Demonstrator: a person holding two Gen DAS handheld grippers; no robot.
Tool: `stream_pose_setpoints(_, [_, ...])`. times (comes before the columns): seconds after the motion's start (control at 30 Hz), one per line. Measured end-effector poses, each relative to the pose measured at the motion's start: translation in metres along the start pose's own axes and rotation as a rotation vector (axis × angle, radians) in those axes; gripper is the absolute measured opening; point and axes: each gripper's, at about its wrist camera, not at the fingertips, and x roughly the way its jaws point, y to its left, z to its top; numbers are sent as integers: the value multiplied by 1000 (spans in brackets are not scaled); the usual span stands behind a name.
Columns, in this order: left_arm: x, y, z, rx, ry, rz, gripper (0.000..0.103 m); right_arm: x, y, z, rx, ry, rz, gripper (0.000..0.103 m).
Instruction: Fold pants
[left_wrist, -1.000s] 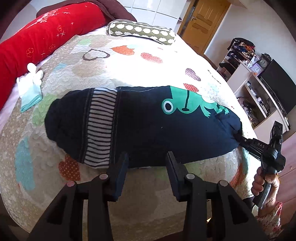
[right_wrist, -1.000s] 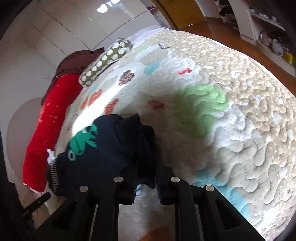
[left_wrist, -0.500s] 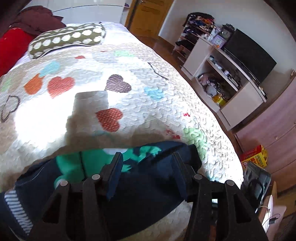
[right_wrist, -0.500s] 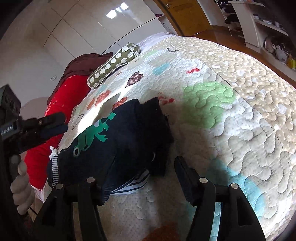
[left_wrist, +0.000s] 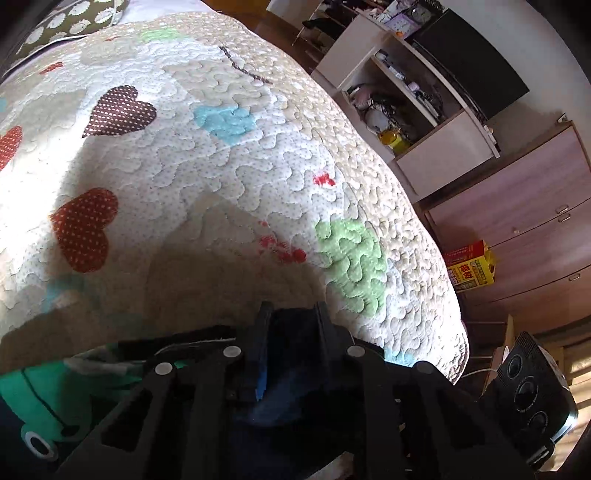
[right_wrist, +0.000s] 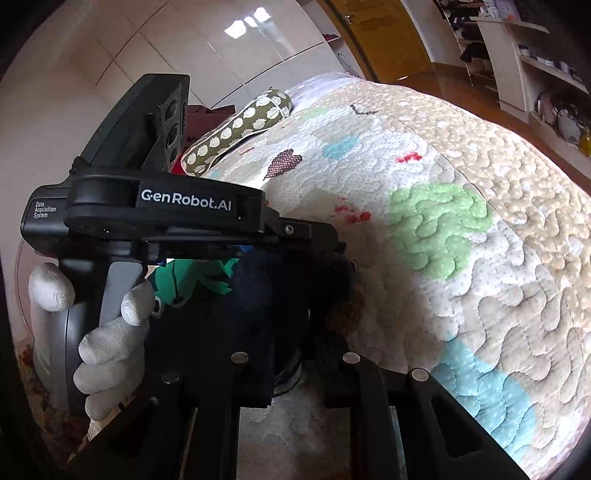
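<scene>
The navy pants (left_wrist: 288, 398) with a green frog print (left_wrist: 40, 398) lie on the quilted bed. My left gripper (left_wrist: 291, 314) is shut on the pants' end, dark cloth bunched between its fingers. In the right wrist view the left gripper's body (right_wrist: 184, 214) crosses just above the pants (right_wrist: 258, 306), held by a white-gloved hand (right_wrist: 107, 332). My right gripper (right_wrist: 295, 376) is around the same end of the pants, its fingers still apart with cloth between them.
The quilt (left_wrist: 221, 166) with hearts and coloured patches covers the bed. A polka-dot bolster (right_wrist: 240, 125) lies at the far end. A white shelf unit (left_wrist: 413, 99), wooden drawers (left_wrist: 524, 221) and a yellow box (left_wrist: 469, 269) stand beyond the bed's edge.
My left gripper swung across from the pants' side to their end and shut on the cloth. My right gripper let go, opened, and now sits around the same end.
</scene>
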Motion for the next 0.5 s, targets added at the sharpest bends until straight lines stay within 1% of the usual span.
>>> stream_pose_setpoints(0.07, [-31,8,-8,-25,-77,-20,21,-5,18,6,-57,-12,5,18])
stream_pose_setpoints(0.13, [-64,18,-18,-56,-160,-24,21,-9,39,12,-118,-20,29,18])
stream_pose_setpoints(0.17, [-82,27,-28,-88,-204,-27,21,-9,52,14,-151,-22,46,18])
stream_pose_setpoints(0.23, [-115,53,-46,-179,-293,-15,26,-2,80,17,-216,-3,90,18])
stream_pose_setpoints(0.27, [-129,68,-60,-225,-335,-24,34,5,94,16,-249,22,115,20])
stream_pose_setpoints(0.33, [-149,100,-91,-333,-393,-69,41,24,120,9,-309,72,148,23])
stream_pose_setpoints(0.4, [-166,123,-126,-409,-435,-93,41,50,140,-1,-358,154,176,34])
stream_pose_setpoints(0.47, [-184,131,-158,-439,-479,-62,42,72,154,-13,-372,249,189,34])
stream_pose_setpoints(0.5, [-194,133,-173,-445,-500,-25,45,74,160,-16,-376,268,203,34])
